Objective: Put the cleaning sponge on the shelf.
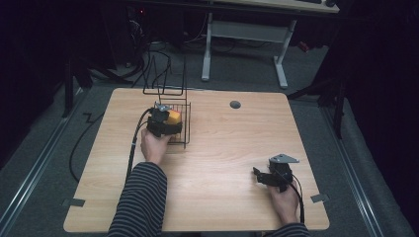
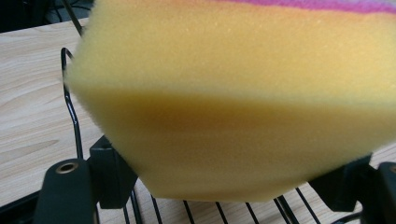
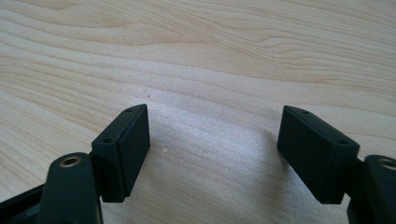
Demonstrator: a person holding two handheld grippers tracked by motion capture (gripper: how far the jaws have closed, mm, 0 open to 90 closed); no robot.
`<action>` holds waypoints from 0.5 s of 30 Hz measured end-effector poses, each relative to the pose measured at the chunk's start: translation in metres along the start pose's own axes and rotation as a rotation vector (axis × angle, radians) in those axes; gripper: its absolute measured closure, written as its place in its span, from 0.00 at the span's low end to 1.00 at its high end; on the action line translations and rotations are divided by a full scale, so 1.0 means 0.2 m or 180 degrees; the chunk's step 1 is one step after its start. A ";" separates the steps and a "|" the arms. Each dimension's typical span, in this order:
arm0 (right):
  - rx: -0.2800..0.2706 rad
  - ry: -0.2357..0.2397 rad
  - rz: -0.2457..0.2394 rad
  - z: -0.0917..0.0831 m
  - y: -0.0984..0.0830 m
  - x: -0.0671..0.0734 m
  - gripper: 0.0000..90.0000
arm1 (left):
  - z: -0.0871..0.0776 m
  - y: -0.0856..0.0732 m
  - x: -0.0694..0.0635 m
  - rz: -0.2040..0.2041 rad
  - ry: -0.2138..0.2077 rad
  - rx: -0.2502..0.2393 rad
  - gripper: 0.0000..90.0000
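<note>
A yellow sponge [image 1: 174,117] with a pink stripe along its top [image 2: 233,93] is held over a black wire rack [image 1: 184,129] at the table's back left. My left gripper [image 1: 167,123] is shut on the sponge, one black jaw pressing each lower side of it. In the left gripper view the rack's wires [image 2: 70,107] run beneath and to the left of the sponge. My right gripper [image 1: 258,175] rests near the front right of the table, open, with bare wood between its pads [image 3: 125,149].
The wooden table [image 1: 222,148] has a grey round grommet [image 1: 235,104] at the back centre. Tall wire loops [image 1: 165,79] rise from the rack's far end. White desk legs [image 1: 280,64] and cables lie on the floor beyond.
</note>
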State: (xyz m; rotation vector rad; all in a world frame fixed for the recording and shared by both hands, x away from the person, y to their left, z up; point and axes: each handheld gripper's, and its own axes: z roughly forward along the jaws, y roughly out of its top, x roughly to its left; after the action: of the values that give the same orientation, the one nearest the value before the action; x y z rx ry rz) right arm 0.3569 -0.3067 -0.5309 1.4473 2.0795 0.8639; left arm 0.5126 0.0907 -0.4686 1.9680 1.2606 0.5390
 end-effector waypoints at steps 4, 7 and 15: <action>0.0000 0.0000 -0.0002 0.00 0.00 0.00 0.28 | 0.00 0.00 0.00 -0.0009 0.0009 0.0003 0.24; -0.0001 0.0000 -0.0002 0.00 0.00 0.00 0.28 | 0.01 0.00 0.00 -0.0025 0.0001 0.0010 0.21; 0.0000 -0.0003 -0.0002 0.00 0.00 0.00 0.28 | 0.02 -0.01 0.00 -0.0035 -0.0014 0.0021 0.16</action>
State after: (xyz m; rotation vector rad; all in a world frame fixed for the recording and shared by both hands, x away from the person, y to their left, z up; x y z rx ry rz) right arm 0.3569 -0.3068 -0.5309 1.4466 2.0791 0.8628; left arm 0.5140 0.0898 -0.4716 1.9657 1.2713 0.5255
